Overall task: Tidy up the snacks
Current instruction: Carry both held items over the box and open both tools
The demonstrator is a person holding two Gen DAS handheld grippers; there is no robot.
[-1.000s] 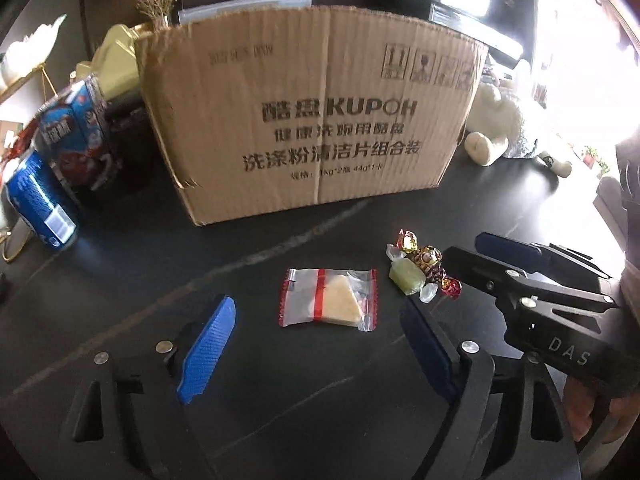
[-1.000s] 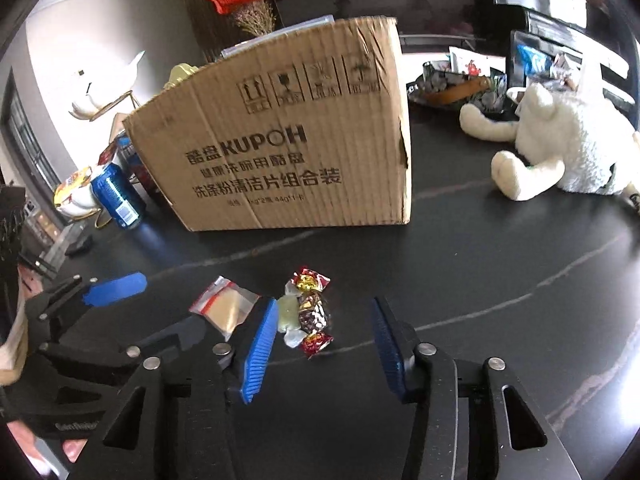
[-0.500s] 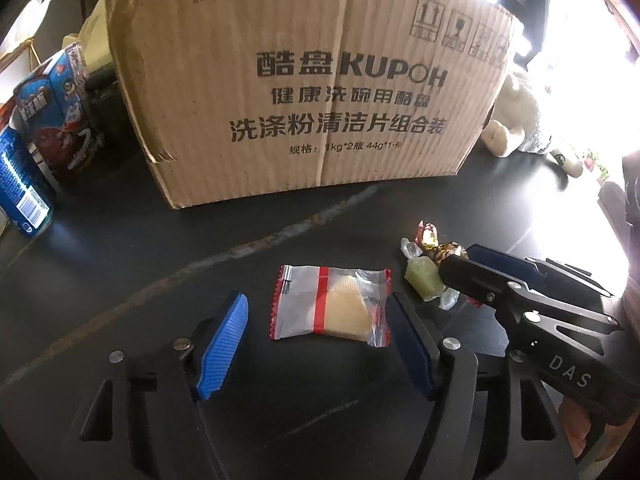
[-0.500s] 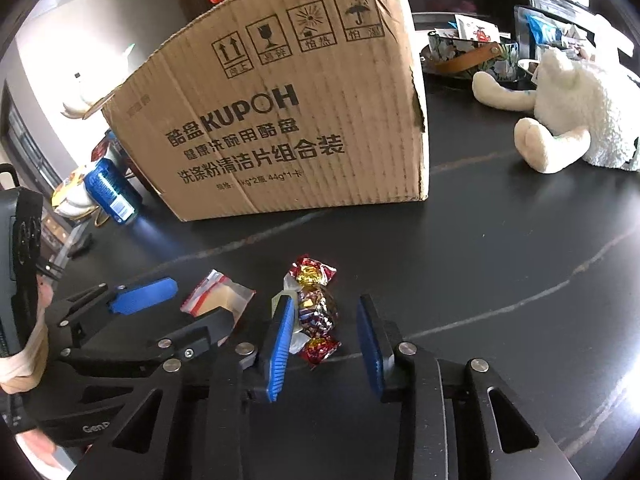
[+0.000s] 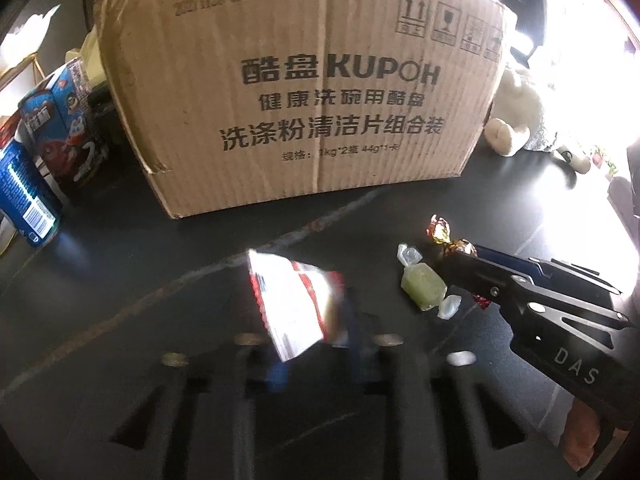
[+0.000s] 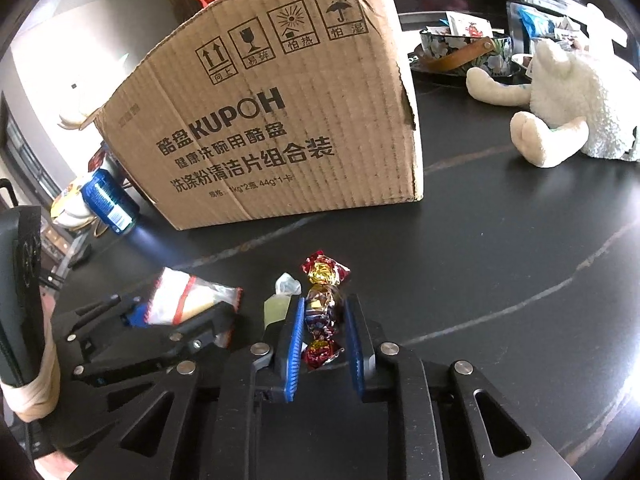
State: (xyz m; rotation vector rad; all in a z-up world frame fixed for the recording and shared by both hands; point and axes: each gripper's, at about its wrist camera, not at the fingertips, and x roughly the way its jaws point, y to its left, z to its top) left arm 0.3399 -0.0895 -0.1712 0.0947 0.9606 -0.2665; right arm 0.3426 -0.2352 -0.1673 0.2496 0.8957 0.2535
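The right gripper (image 6: 323,322) has its blue fingers (image 6: 294,344) closed against both sides of the foil candy (image 6: 322,308), which lies lengthwise between them on the tabletop (image 6: 500,260). The left gripper (image 5: 308,332) is blurred, yet its fingers pinch the wafer packet (image 5: 294,304), tilted up off the tabletop. The green candy (image 5: 424,284) lies between both grippers, before the box (image 5: 296,92).

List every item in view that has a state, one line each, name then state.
left gripper: shut on the clear packet
clear packet: gripped, tilted
right gripper: shut on the foil candy
foil candy: held between the blue pads
green candy: wrapped, lying loose on the table
cardboard box: upright
blue can: upright
plush toy: sitting
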